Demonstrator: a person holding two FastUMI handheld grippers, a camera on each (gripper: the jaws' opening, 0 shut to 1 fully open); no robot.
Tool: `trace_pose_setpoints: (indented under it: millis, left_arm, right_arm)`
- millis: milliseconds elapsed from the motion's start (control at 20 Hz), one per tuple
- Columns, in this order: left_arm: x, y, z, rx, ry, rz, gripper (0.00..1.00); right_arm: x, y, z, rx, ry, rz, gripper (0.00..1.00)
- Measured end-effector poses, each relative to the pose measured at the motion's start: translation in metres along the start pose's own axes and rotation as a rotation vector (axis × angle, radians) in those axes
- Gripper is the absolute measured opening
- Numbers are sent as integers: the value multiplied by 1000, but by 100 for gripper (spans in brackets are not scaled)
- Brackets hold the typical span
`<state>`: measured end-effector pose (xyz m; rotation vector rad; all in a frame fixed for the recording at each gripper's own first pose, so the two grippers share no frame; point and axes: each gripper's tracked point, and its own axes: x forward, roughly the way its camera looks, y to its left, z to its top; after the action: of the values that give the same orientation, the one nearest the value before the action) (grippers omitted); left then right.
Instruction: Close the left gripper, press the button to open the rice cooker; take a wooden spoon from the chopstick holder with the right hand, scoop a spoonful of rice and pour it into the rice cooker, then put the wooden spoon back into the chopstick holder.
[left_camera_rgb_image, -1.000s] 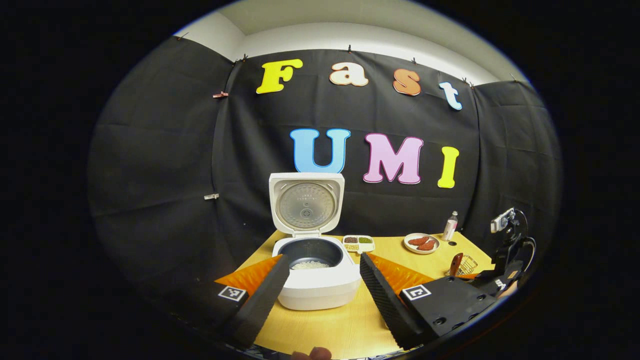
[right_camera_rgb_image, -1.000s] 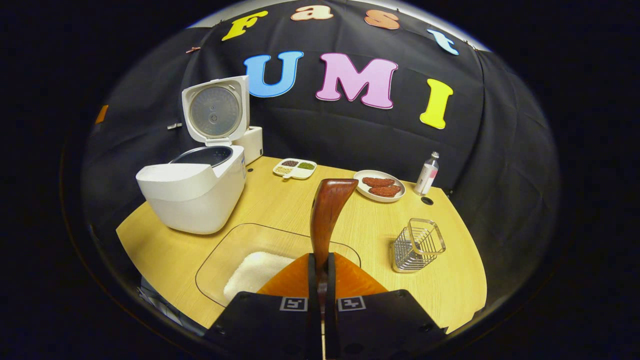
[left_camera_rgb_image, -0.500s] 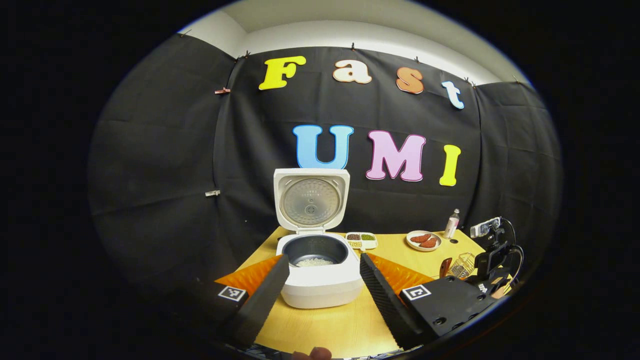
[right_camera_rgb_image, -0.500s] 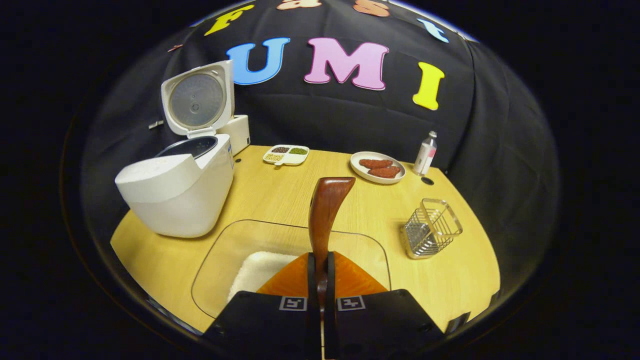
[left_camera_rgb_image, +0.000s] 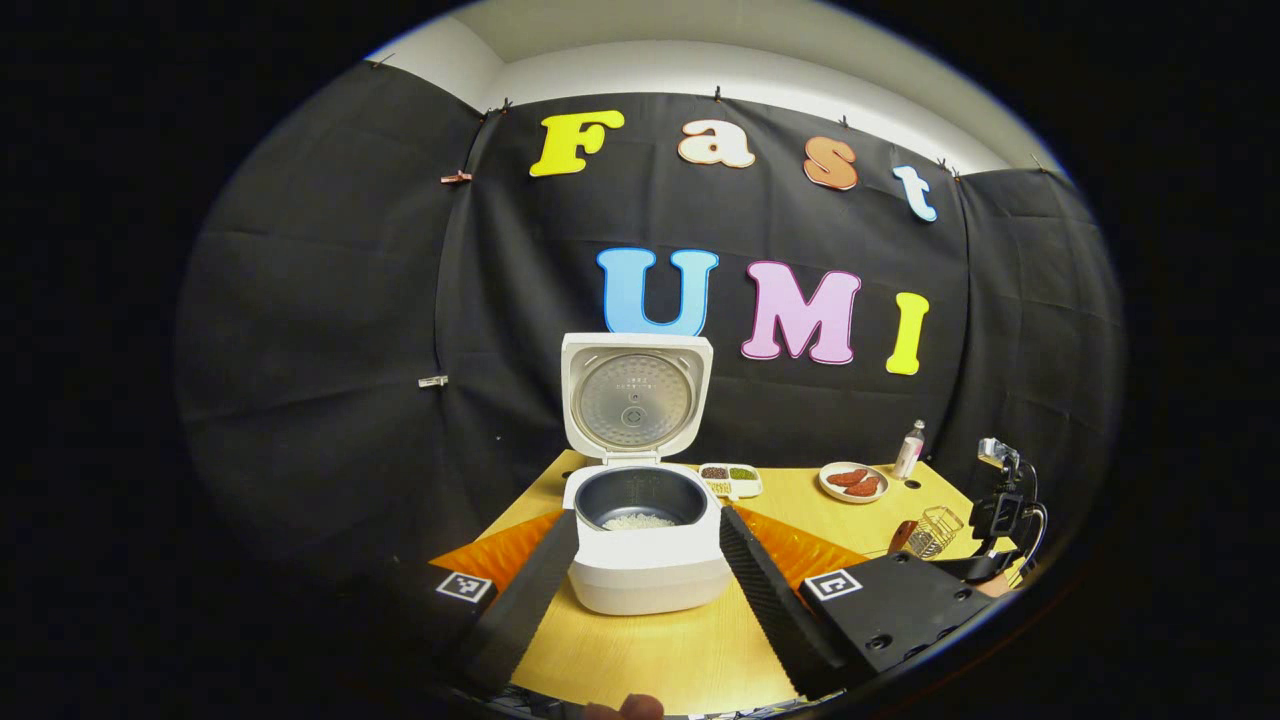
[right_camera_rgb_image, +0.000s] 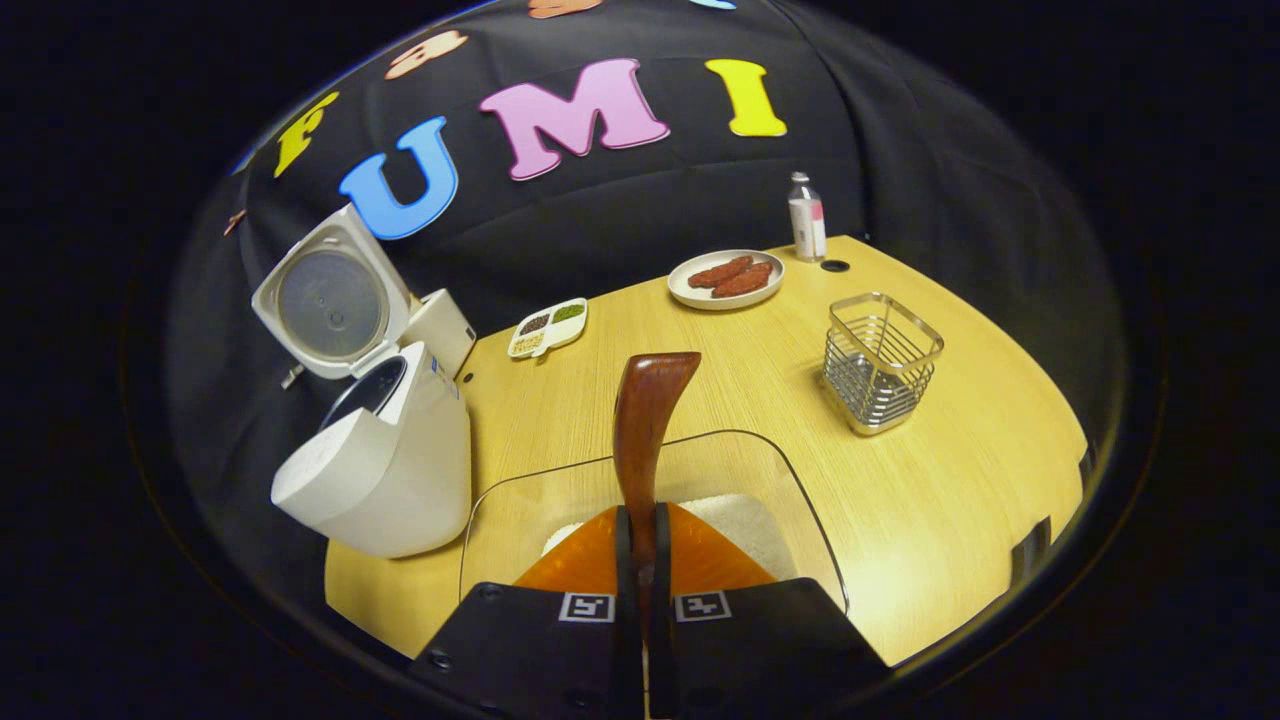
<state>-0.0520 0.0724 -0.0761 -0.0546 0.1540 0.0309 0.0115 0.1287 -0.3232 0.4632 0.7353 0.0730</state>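
Note:
The white rice cooker (left_camera_rgb_image: 648, 575) stands with its lid (left_camera_rgb_image: 636, 398) up, and some rice (left_camera_rgb_image: 640, 521) lies in its dark pot. My left gripper (left_camera_rgb_image: 645, 600) hangs open in front of it, a finger on either side, touching nothing. My right gripper (right_camera_rgb_image: 640, 540) is shut on the handle of the wooden spoon (right_camera_rgb_image: 646, 420), whose bowl points away over the table. Below it sits a clear glass tray (right_camera_rgb_image: 780, 470) of rice (right_camera_rgb_image: 745, 520). The wire chopstick holder (right_camera_rgb_image: 880, 362) stands to the right of the spoon, apart from it. The cooker (right_camera_rgb_image: 385, 470) is at the left.
A plate of sausages (right_camera_rgb_image: 725, 279), a small bottle (right_camera_rgb_image: 806, 218) and a divided dish of grains (right_camera_rgb_image: 546, 328) stand along the back of the wooden table (right_camera_rgb_image: 950, 500). A white box (right_camera_rgb_image: 440, 325) sits behind the cooker. The right gripper (left_camera_rgb_image: 1000, 520) and holder (left_camera_rgb_image: 935, 530) are at the table's right.
My right gripper has swung and rolled with the spoon, so the chopstick holder now sits nearer and higher at the right. The left gripper drifted slightly; it stays open.

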Motion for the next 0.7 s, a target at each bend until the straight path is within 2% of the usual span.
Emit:
trace_pose_setpoints:
  millis: [300,700]
  left_arm:
    - [-5,-3,2,3,-8,-3,97]
    - [-8,-8,2,3,-11,-11,97]
  right_arm:
    - [-11,-21,19,249,-28,39,7]
    - [-40,-20,54,427,-70,112,7]
